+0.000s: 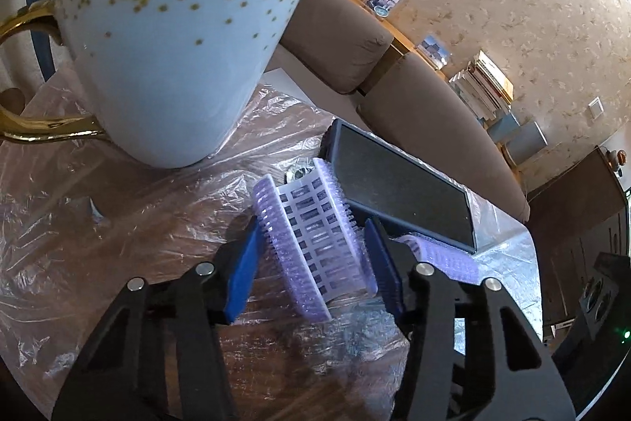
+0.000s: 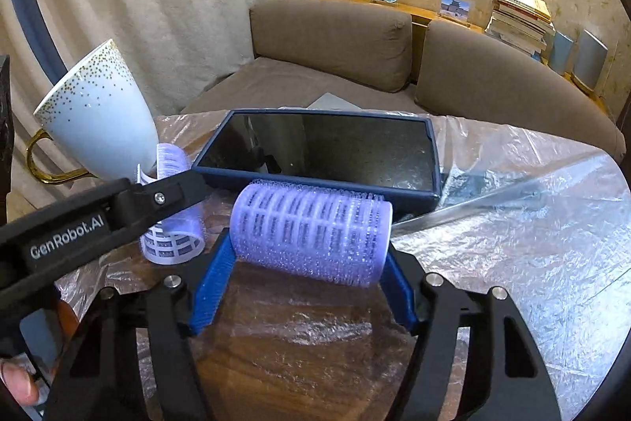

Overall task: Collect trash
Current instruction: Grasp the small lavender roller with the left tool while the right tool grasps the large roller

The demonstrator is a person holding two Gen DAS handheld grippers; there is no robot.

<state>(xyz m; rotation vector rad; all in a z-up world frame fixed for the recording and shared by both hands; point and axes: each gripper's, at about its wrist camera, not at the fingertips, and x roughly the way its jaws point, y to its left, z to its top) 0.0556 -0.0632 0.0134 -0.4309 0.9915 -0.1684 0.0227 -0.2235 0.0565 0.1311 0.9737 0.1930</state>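
My left gripper (image 1: 311,263) is shut on a purple hair roller (image 1: 311,235) that looks flattened between the blue pads, just above the plastic-covered table. My right gripper (image 2: 303,283) is shut on a second, whole purple hair roller (image 2: 311,227), held sideways by its ends in front of a dark blue tray. The left gripper's arm (image 2: 98,219) crosses the right wrist view, with its roller (image 2: 173,223) showing below it. The second roller also shows in the left wrist view (image 1: 441,255).
A white mug with gold dots and a gold handle (image 1: 173,42) stands close at the left. A dark blue tray (image 2: 327,152) lies behind the rollers. Crinkled clear plastic (image 2: 512,243) covers the wooden table. A brown sofa (image 2: 335,42) is beyond.
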